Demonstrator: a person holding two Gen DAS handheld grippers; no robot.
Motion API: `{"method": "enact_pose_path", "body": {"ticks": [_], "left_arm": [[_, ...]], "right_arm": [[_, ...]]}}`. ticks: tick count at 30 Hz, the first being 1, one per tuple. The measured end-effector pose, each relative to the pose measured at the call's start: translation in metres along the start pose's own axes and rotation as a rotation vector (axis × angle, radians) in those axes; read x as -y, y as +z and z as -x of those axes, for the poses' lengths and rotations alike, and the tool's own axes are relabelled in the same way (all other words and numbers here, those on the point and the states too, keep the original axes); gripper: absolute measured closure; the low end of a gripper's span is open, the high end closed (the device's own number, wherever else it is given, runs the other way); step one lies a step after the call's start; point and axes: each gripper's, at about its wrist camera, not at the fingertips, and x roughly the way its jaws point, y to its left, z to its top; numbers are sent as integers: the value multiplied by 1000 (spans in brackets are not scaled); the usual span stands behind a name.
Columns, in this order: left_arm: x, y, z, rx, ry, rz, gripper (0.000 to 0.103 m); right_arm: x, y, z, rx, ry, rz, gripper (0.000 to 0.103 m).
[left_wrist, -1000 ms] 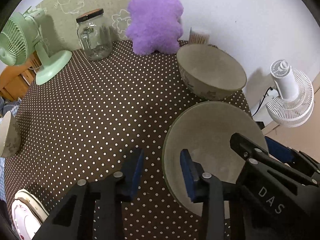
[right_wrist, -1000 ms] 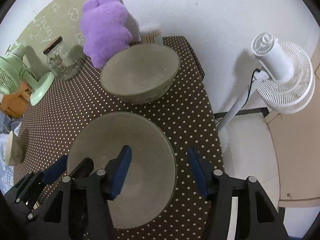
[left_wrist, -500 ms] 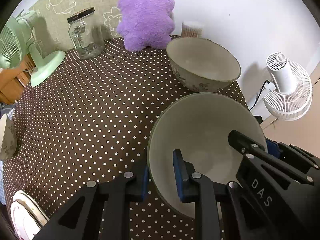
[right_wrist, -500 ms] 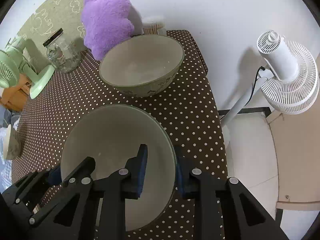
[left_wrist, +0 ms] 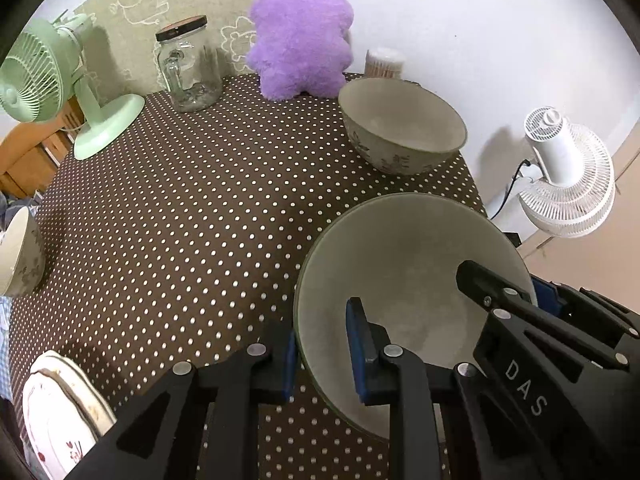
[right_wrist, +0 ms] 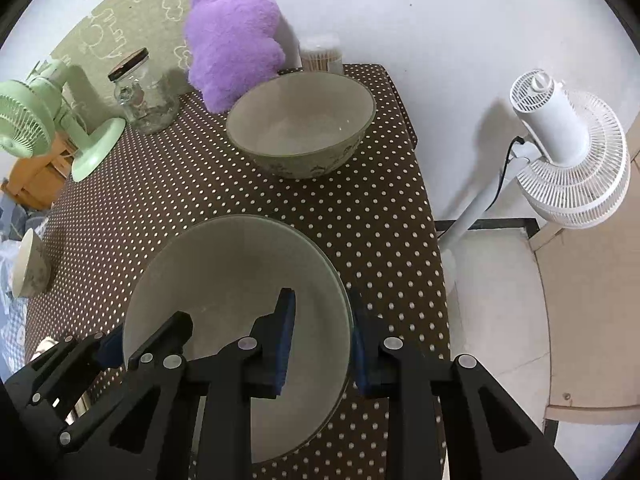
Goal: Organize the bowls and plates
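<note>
A large grey-green bowl [left_wrist: 400, 256] [right_wrist: 228, 276] is held by both grippers, one on each side of its rim. My left gripper [left_wrist: 322, 350] is shut on the rim's left edge, one blue pad inside and one outside. On the opposite edge my right gripper [right_wrist: 322, 334] is shut the same way; it also shows in the left wrist view as a black body marked DAS [left_wrist: 532, 344]. A second, matching bowl [left_wrist: 402, 128] [right_wrist: 302, 124] stands upright further back on the dotted tablecloth [left_wrist: 180, 208]. A small bowl [left_wrist: 20, 252] lies tipped at the table's left edge, and a white plate [left_wrist: 56, 416] sits at the near left.
Along the back stand a purple plush toy [left_wrist: 302, 36], a glass jar [left_wrist: 188, 68], a green desk fan [left_wrist: 44, 80] and a tub of cotton swabs [left_wrist: 384, 64]. A white floor fan [right_wrist: 560, 152] stands off the table's right edge, over tiled floor.
Both grippers closed from open onto the big bowl's rim. The bowl now appears slightly raised and shifted in view along with the grippers.
</note>
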Motion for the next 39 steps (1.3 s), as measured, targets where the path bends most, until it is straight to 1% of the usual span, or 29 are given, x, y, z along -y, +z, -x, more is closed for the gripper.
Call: {"method": "enact_pose_path", "body": {"ticks": [9,19,31,39], "left_arm": [[-14,-23,24,16,-4,2,83],[-36,-56,40,2,-3,-4,83],[-74,-97,50,-33,-9,-8,83],[-95,-115,51,-45,-3,-25,83]], "right_arm": [[-15,-24,29,16,0,-2,74],[-40,-61,46,3,6,2,74],[-79,-105,52,-31,9,28,74],[-100,-123,50,-43,10,29,75]]}}
